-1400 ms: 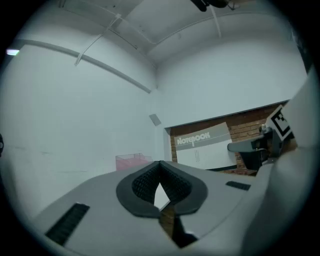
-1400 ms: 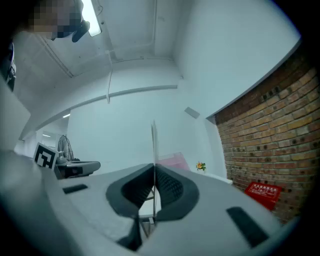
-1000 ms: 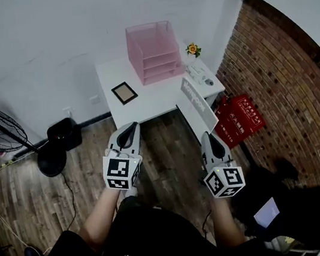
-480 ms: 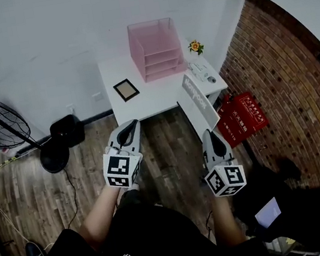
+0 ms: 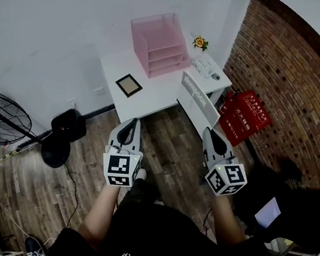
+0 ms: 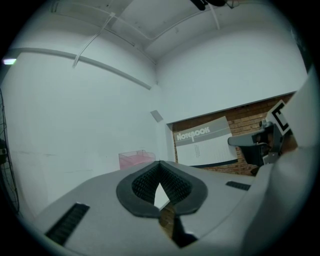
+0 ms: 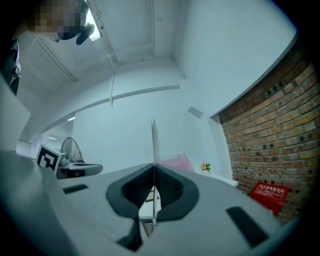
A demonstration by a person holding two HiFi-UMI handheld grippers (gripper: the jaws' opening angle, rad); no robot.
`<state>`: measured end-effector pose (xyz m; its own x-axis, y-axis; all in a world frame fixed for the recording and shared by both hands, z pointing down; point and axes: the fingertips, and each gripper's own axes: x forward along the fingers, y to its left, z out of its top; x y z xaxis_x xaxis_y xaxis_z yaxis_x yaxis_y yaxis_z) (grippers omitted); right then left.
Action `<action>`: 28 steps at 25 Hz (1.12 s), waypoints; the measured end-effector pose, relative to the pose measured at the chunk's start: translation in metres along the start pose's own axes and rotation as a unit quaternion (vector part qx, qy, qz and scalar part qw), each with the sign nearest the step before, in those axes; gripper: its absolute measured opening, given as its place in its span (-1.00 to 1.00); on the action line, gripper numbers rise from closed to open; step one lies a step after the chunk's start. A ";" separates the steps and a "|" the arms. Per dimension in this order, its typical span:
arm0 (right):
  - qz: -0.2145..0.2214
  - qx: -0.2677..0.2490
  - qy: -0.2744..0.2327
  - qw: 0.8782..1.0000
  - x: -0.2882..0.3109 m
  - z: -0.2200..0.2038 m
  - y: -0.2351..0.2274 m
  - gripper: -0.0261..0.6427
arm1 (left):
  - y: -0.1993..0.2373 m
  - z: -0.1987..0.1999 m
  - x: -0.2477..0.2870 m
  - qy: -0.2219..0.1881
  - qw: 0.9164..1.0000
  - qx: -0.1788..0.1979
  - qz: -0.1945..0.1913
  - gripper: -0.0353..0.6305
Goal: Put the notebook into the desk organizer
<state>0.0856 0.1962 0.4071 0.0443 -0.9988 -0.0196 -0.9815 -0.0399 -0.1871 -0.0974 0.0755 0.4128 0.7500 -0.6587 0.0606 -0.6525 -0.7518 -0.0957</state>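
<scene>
The pink desk organizer [image 5: 160,44] stands at the back of the white table [image 5: 158,97]; it also shows small in the left gripper view [image 6: 136,159] and the right gripper view [image 7: 176,161]. My right gripper [image 5: 209,136] is shut on the lower edge of the grey and white notebook [image 5: 196,99], which stands upright over the floor in front of the table's right end. In the right gripper view the notebook [image 7: 154,142] is edge-on between the pads of that gripper [image 7: 154,169]. My left gripper [image 5: 128,127] is shut and empty; its view [image 6: 160,165] shows the notebook's cover [image 6: 205,142].
A small dark picture frame [image 5: 129,85] lies on the table left of the organizer. A yellow flower [image 5: 199,43] and small items sit at the table's right end. A red box [image 5: 246,116] stands by the brick wall, and a floor fan [image 5: 0,117] and a black object [image 5: 68,124] stand at left.
The head view has drifted, so the table and organizer sit slightly further right and the fan shows more. Both grippers keep their pose, the notebook still upright in the right one.
</scene>
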 end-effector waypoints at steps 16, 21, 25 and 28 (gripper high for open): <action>-0.021 -0.001 0.026 0.999 0.090 -0.014 -0.027 -0.89 | 0.047 -0.020 0.088 0.022 0.999 -0.016 -0.018 -0.88; -0.027 -0.003 0.026 0.999 0.126 -0.009 -0.034 -0.89 | 0.065 -0.018 0.121 0.026 0.999 -0.014 -0.030 -0.88; -0.035 -0.003 0.027 0.999 0.153 -0.007 -0.038 -0.89 | 0.082 -0.013 0.146 0.023 0.999 -0.013 -0.040 -0.88; -0.043 -0.009 0.027 0.999 0.173 -0.004 -0.039 -0.89 | 0.098 -0.011 0.165 0.020 0.999 -0.016 -0.046 -0.88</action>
<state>0.1309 0.0246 0.4152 0.1190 -0.9917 0.0493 -0.9776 -0.1257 -0.1689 -0.0393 -0.1072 0.4240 0.8018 -0.5878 0.1075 -0.5853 -0.8088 -0.0572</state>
